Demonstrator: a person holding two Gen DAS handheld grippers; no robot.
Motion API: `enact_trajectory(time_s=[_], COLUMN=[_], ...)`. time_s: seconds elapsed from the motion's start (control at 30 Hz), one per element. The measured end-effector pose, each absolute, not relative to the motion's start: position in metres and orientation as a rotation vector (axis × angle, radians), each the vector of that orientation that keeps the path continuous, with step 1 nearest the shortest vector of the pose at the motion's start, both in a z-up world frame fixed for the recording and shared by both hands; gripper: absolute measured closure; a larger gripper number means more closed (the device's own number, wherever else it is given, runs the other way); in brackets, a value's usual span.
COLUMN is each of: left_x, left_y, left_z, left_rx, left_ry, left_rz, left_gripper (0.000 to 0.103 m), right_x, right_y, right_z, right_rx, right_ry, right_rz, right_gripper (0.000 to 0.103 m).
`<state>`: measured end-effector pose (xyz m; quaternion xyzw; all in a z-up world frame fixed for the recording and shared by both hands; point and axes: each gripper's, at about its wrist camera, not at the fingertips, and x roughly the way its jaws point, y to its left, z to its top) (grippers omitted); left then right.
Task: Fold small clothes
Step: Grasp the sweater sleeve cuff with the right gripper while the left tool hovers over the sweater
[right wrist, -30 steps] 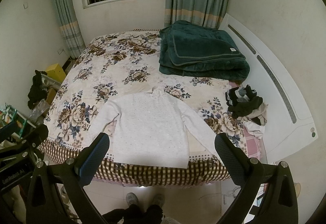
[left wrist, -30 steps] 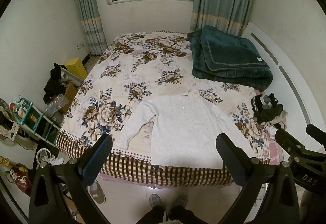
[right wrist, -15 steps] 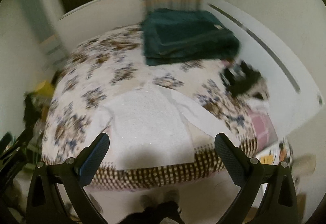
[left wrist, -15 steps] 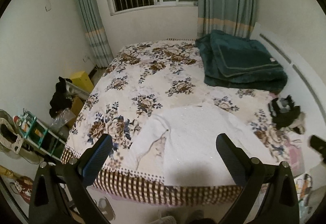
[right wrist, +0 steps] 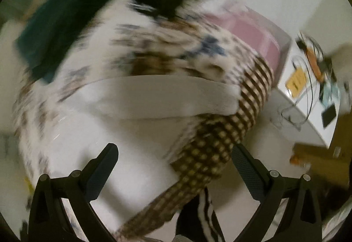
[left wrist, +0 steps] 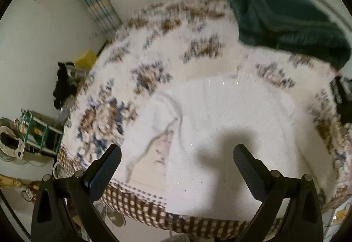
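Observation:
A small white long-sleeved sweater lies flat, front down the bed, on the floral bedspread near its checked front edge. My left gripper is open and empty just above the sweater's lower left part, beside its left sleeve. In the blurred right wrist view my right gripper is open and empty over the sweater's lower right body. The sweater's right sleeve stretches across ahead of it toward the bed corner.
A folded dark green blanket lies at the back right of the bed. Dark socks lie at the right edge. A white bedside cabinet with cables stands right of the bed. A shelf with clutter stands on the left.
Both grippers have dropped toward the bed and come close over the sweater. The right one swung right toward the sleeve and bed corner, its view now blurred.

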<state>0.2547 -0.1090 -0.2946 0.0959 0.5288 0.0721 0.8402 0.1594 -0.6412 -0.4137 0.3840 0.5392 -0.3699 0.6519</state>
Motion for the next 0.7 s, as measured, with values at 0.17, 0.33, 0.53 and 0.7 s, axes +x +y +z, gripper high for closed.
enact_trajectory(time_s=[0.17,0.33,0.53,0.7], left_x=[0.284,0.302,0.319,0.329], left_y=[-0.13,-0.147,-0.17,-0.189], left_z=[-0.388,-0.462,-0.512,-0.513], left_rx=[0.234,0.243,0.264,0.268], left_ry=[1.217,1.292,1.325,1.302], left_rz=[0.184,0.179,0.138,0.083], left_gripper=[0.0,0.0,0.0,0.0], right_x=[0.13,0.107,0.11,0.123], right_y=[-0.717,-0.759,-0.774,-0.792], right_z=[-0.541,-0.626,-0.658,-0.615], right_rx=[1.042,1.176,1.149,0.942], right_ry=[1.262,1.251,1.196,1.127], right_rz=[-0.996,-1.047,-1.01,-0.992], right_gripper=[0.0,0.002,0.079,0.092])
